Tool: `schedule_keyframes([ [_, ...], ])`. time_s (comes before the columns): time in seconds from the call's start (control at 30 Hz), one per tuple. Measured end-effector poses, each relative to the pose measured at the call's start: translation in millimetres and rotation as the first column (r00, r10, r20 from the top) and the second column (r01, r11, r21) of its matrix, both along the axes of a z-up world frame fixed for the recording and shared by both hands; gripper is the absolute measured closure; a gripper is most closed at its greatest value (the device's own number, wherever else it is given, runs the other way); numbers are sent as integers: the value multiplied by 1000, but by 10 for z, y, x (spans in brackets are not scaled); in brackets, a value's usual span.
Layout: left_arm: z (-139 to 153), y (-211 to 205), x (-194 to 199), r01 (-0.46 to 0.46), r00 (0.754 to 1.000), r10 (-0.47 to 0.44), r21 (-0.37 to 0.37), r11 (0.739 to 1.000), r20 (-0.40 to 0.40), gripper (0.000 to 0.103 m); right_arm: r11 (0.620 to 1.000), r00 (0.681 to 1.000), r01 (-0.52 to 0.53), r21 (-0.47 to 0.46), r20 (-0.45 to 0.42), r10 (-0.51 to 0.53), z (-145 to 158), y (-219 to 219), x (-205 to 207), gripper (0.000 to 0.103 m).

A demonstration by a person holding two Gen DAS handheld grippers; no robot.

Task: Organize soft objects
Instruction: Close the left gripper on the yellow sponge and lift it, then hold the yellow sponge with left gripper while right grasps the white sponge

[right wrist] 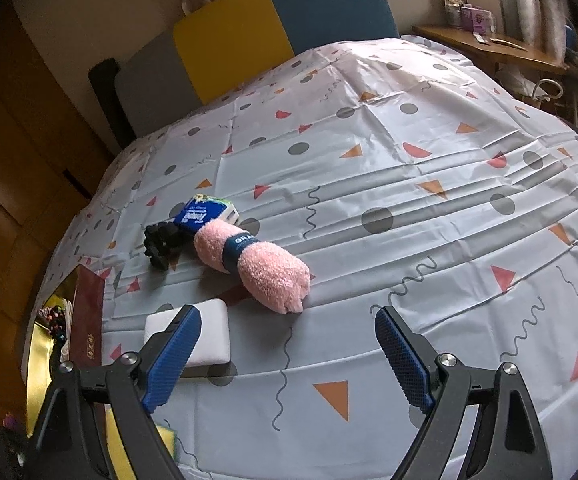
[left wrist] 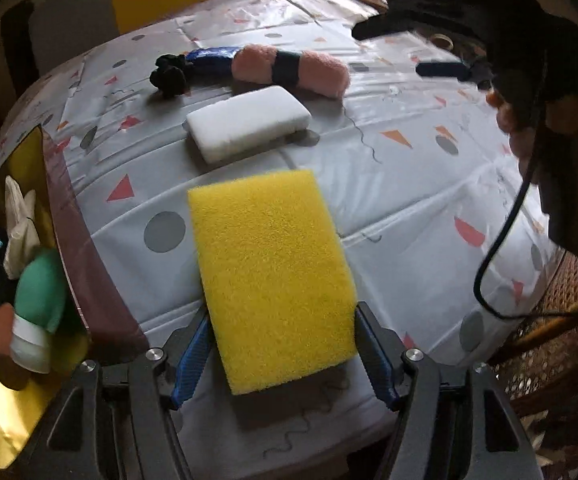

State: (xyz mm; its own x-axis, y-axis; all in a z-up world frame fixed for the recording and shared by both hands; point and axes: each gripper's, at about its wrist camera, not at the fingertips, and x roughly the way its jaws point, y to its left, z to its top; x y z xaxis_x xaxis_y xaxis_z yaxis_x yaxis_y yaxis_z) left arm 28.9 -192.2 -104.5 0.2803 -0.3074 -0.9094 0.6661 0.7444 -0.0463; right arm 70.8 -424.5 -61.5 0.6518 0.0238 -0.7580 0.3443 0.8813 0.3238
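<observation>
A yellow sponge (left wrist: 273, 276) hangs a little above the table, casting a shadow, with my left gripper (left wrist: 281, 312) shut on its near end. Beyond it lie a white sponge (left wrist: 249, 122), a rolled pink towel (left wrist: 289, 68) with a dark band, a black scrunchie (left wrist: 169, 74) and a blue tissue pack (left wrist: 209, 56). My right gripper (right wrist: 289, 312) stands open and empty over the cloth, just short of the pink towel (right wrist: 257, 268), with the white sponge (right wrist: 205, 334) behind its left finger.
A gold-lined box (left wrist: 89, 260) with a maroon wall stands at the table's left edge; it holds a green soft item (left wrist: 43, 288) and a white cloth (left wrist: 19, 216). A hand (left wrist: 509, 116) and a cable hang at the right. Chairs stand behind the patterned tablecloth (right wrist: 409, 200).
</observation>
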Motion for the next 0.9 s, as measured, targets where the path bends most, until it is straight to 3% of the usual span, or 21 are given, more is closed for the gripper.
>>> schedule_keyframes([
  [0.13,-97,81,40,-50,998,48,-49,998,-52,28,999,999,-51,1,-13,51,-32,86,42,13],
  [0.27,-90,94,-14,-48,999,46,-54,997,-28,29,988,988,-151,-15,-18,151,-59,280,103,13],
  [0.4,-73,114,-22,-43,999,41,-81,996,-30,30,940,943,-334,-70,-32,332,-55,635,216,13],
  [0.53,-86,122,-14,-38,999,36,-100,994,-25,30,826,851,-525,-205,-131,509,-79,1030,401,13],
  [0.67,-90,113,0,-41,999,38,-112,993,-26,30,629,700,-714,-308,-305,645,-202,1419,594,10],
  [0.77,-92,116,5,-43,999,40,-121,992,-27,30,512,610,-792,-332,-411,677,-318,1579,720,7],
  [0.9,-88,114,10,-48,999,45,-126,991,-27,30,439,560,-829,-347,-495,665,-414,1649,903,3],
])
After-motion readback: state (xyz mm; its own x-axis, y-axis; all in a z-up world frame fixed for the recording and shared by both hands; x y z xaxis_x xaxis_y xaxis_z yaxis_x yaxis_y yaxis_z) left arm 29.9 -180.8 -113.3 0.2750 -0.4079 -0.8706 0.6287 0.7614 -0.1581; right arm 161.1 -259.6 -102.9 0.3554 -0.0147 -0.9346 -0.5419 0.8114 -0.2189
